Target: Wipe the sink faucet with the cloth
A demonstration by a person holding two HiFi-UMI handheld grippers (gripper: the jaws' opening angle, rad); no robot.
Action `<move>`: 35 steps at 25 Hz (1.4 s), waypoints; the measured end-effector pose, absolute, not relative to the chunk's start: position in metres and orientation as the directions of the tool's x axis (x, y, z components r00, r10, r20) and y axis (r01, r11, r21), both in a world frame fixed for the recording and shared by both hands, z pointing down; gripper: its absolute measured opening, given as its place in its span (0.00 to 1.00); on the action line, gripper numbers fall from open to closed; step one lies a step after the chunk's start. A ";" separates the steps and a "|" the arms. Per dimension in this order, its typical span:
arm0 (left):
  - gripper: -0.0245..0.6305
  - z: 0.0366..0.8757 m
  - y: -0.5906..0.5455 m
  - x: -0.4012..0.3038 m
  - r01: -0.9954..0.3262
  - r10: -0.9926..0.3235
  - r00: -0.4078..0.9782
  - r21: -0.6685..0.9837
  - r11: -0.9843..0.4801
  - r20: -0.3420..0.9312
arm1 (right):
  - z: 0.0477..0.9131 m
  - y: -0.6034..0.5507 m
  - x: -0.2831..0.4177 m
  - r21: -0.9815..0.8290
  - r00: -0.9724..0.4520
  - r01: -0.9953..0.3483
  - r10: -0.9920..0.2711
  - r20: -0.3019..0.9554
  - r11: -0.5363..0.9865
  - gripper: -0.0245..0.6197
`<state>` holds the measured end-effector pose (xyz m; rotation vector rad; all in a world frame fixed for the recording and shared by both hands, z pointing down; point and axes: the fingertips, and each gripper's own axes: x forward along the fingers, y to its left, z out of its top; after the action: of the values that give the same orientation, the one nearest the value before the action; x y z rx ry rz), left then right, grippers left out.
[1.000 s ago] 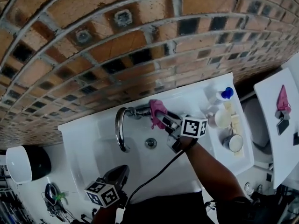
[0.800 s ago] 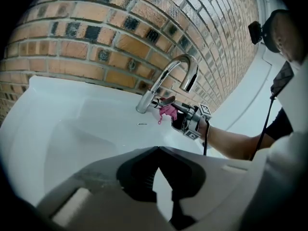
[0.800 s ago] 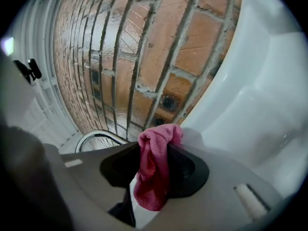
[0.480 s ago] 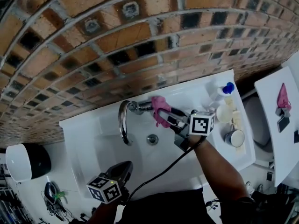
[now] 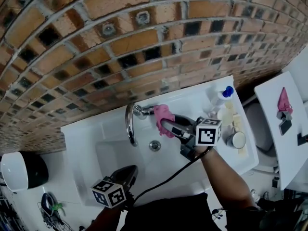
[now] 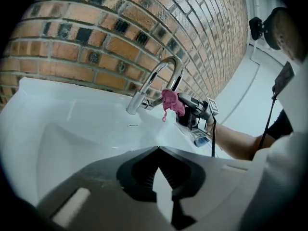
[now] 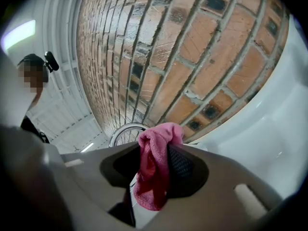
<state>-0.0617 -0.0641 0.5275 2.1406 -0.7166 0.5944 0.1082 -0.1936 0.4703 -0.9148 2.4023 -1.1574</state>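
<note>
The chrome curved faucet (image 5: 129, 125) rises at the back of the white sink (image 5: 106, 150). A pink cloth (image 5: 163, 118) is pressed against the faucet's base on its right side. My right gripper (image 5: 169, 124) is shut on that cloth. In the right gripper view the cloth (image 7: 153, 170) hangs bunched between the jaws, with the faucet arc (image 7: 126, 130) just behind. My left gripper (image 5: 127, 174) hovers by the sink's front edge, shut and holding nothing. The left gripper view shows the faucet (image 6: 159, 78) and the cloth (image 6: 172, 101) across the basin from the left gripper (image 6: 158, 149).
A brick wall (image 5: 144, 42) stands right behind the sink. A bottle with a blue cap (image 5: 225, 94) and a mug (image 5: 237, 139) sit on the sink's right ledge. The drain (image 5: 154, 145) is mid-basin. A white shelf (image 5: 288, 143) stands at the right.
The right gripper and the cloth have shifted slightly along the faucet's base. The left gripper has stayed by the sink's front edge.
</note>
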 end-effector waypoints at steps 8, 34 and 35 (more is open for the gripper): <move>0.05 0.526 -0.064 -0.076 -0.657 -0.306 0.738 0.536 -0.530 0.602 | 0.463 -0.170 0.068 -0.774 -0.719 -0.412 -0.693 -0.048 0.481 0.28; 0.05 0.535 -0.071 -0.099 -0.683 -0.308 0.717 0.540 -0.492 0.626 | 0.541 -0.222 0.066 -0.828 -0.500 -0.515 -0.862 0.081 0.221 0.28; 0.05 0.535 -0.070 -0.099 -0.683 -0.307 0.717 0.540 -0.492 0.626 | 0.544 -0.220 0.067 -0.829 -0.498 -0.516 -0.863 0.086 0.215 0.28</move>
<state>-0.0990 -0.0704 0.5354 2.0988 -0.7497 0.5818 0.0665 -0.2201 0.5441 -1.2790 2.1003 -1.1919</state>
